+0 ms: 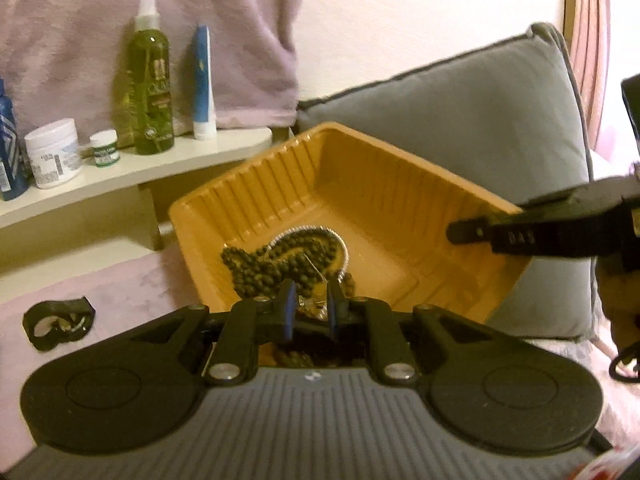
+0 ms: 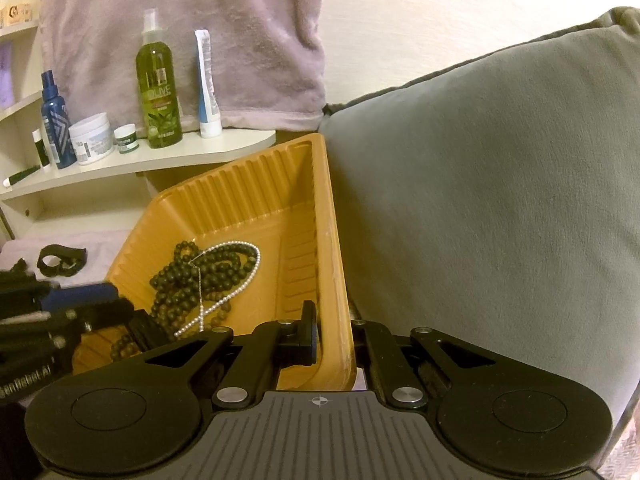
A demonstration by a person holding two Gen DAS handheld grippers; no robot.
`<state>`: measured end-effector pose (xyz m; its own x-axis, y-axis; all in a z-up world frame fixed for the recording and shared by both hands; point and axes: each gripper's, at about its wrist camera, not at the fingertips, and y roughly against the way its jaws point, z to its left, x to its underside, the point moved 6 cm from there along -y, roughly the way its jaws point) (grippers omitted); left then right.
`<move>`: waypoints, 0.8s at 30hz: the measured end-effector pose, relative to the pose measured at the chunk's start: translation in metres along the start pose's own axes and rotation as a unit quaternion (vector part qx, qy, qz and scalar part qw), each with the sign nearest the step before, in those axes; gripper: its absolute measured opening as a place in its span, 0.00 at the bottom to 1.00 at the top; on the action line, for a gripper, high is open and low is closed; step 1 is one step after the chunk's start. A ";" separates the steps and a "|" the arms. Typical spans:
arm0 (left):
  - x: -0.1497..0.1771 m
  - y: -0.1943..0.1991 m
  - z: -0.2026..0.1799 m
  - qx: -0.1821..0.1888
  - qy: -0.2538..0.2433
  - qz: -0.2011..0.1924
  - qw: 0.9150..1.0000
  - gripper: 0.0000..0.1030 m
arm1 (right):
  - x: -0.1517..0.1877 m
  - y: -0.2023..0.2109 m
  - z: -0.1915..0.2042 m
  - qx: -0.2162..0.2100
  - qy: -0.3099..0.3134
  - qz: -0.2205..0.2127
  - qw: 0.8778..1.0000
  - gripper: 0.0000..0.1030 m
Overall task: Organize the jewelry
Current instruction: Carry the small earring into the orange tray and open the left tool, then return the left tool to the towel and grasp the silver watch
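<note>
An orange ribbed tray (image 1: 360,184) (image 2: 240,200) sits tilted against a grey cushion. In it lie a dark bead necklace (image 1: 276,260) (image 2: 188,276) and a silvery bead chain (image 2: 236,288). My right gripper (image 2: 334,320) (image 1: 488,220) is shut on the tray's right wall, one finger inside and one outside. My left gripper (image 1: 312,308) (image 2: 116,312) hovers at the tray's near edge over the beads. It is shut on a small metal jewelry piece (image 1: 314,306), too blurred to name.
A grey cushion (image 1: 480,120) (image 2: 480,200) stands right behind the tray. A black holder with rings (image 1: 56,322) (image 2: 60,260) lies on the pink cloth to the left. A shelf (image 1: 160,164) carries a green spray bottle (image 1: 150,80), a blue tube and jars.
</note>
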<state>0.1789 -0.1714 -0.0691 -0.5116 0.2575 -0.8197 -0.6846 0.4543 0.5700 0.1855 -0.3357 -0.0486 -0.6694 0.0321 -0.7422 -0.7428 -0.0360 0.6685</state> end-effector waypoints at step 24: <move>0.017 0.038 0.053 -0.079 0.045 -0.013 0.996 0.35 | 0.000 0.000 -0.002 0.000 0.001 -0.001 1.000 0.05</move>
<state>0.1718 -0.1046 -0.0649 -0.5319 0.1667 -0.8302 -0.7682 0.3175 0.5559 0.1854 -0.3375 -0.0493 -0.6679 0.0307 -0.7436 -0.7442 -0.0356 0.6670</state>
